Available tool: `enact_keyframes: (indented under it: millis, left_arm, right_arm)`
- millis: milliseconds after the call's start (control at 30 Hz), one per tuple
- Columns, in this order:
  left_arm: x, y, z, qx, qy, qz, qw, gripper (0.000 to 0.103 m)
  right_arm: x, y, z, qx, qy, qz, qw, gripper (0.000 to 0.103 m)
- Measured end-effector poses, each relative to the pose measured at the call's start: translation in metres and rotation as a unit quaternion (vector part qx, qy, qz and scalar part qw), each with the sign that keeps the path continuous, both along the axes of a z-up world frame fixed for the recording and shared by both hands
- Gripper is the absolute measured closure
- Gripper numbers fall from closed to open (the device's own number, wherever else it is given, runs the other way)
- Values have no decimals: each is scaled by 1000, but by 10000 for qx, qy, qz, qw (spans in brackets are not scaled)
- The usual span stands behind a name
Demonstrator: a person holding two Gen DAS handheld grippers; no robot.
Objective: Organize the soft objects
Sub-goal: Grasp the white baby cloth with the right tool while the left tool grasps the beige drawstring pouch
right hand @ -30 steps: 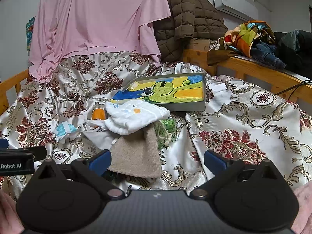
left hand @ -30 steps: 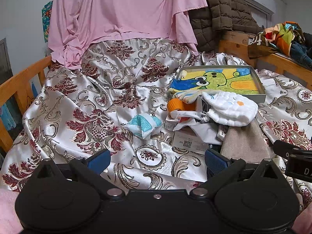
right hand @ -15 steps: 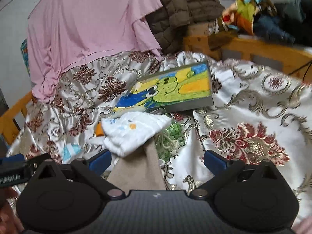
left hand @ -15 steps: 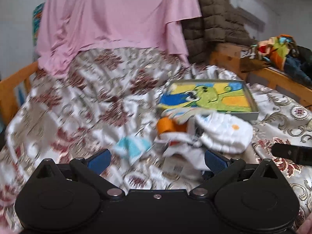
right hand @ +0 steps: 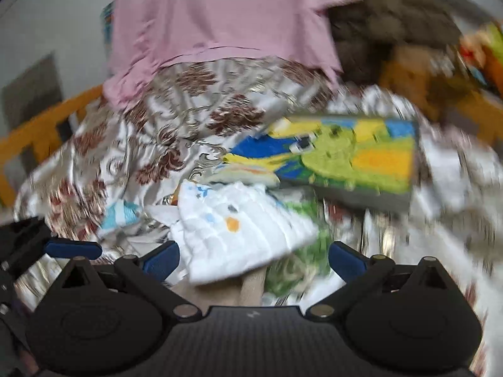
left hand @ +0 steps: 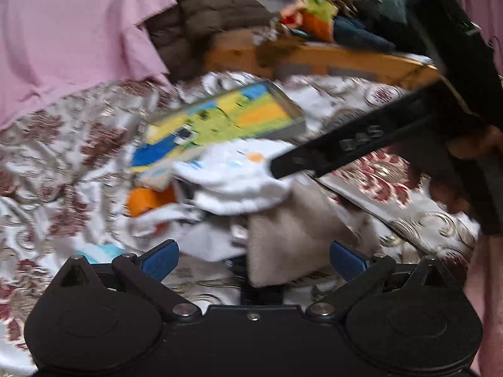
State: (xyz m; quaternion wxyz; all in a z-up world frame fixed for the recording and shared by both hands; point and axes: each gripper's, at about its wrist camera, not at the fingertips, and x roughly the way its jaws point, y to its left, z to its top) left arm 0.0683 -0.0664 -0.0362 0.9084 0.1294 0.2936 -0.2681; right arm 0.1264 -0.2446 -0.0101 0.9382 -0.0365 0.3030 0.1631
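Hovering with jaws spread and empty, the left tongs (left hand: pixel 251 259) and right tongs (right hand: pixel 253 259) frame a heap on the patterned satin bedspread (right hand: pixel 195 132): a beige knitted cloth (left hand: pixel 289 235) nearest, a white quilted cloth with an orange dot (right hand: pixel 242 229) atop it, a colourful cartoon-printed box (right hand: pixel 345 160) beyond. Nothing looks sorted yet.

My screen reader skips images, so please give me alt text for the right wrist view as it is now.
Motion-blurred view: the open right hand-held gripper hovers low over a white quilted cloth lying on a beige cloth on a floral satin bedspread. Behind lie a colourful cartoon picture box and a draped pink garment; the left hand-held gripper's blue finger shows at left.
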Motion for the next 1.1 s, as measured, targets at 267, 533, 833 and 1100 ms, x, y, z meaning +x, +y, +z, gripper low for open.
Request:
enact_keyframes:
  millis: [267, 533, 833, 1100]
  left_arm:
    - [30, -4, -24, -182, 638, -153, 9977, 10]
    - [58, 4, -36, -854, 1514, -52, 9848, 29]
    - [66, 10, -39, -1319, 1895, 1, 9730, 54]
    - [66, 9, -39, -1421, 1934, -15, 9708, 76]
  right_arm:
    - [24, 28, -15, -749, -397, 750, 9936, 1]
    - [29, 34, -28, -1081, -463, 980, 9882, 11]
    - [31, 37, -33, -1041, -307, 982, 9892, 28]
    - [39, 20, -26, -543, -88, 730, 9958, 44]
